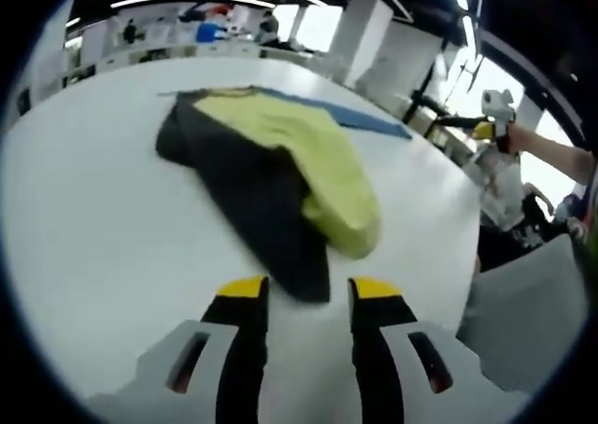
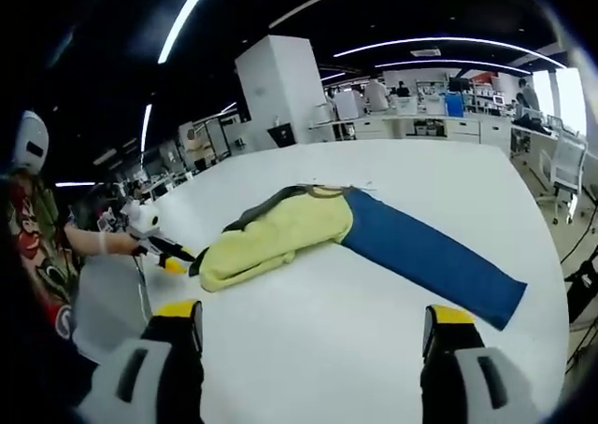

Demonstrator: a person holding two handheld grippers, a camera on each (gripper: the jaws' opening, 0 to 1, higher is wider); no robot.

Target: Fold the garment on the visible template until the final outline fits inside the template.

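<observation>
garment: yellow and dark grey garment (image 1: 280, 181) lies bunched on the white desk (image 1: 93, 256), partly over the blue template (image 2: 430, 251). In the right gripper view the yellow part (image 2: 271, 237) covers one end of the template; most of the blue is bare.
template: long flat blue strip on the desk, far edge peeking out behind the cloth in the left gripper view (image 1: 369, 120).
left gripper: left gripper (image 1: 308, 293) low over the desk, just short of the dark hem. Jaws moderately parted, nothing between them. The right gripper view catches it too, beside the yellow end (image 2: 168, 254).
right gripper: right gripper (image 2: 313, 326) held back from the cloth, well apart from it. Jaws spread wide, empty.
handling: looks like light, limp fabric. Will drape and slide on the smooth desk, no stiffness to push against. Layers probably shift if dragged.
grab point: my call is to pinch an edge or corner, not the bulky middle. The dark hem nearest the left jaws is the obvious take.
status: outline still spills off the template, so folding isn't finished.
risk: grabbing one layer only and unrolling the bunch.
</observation>
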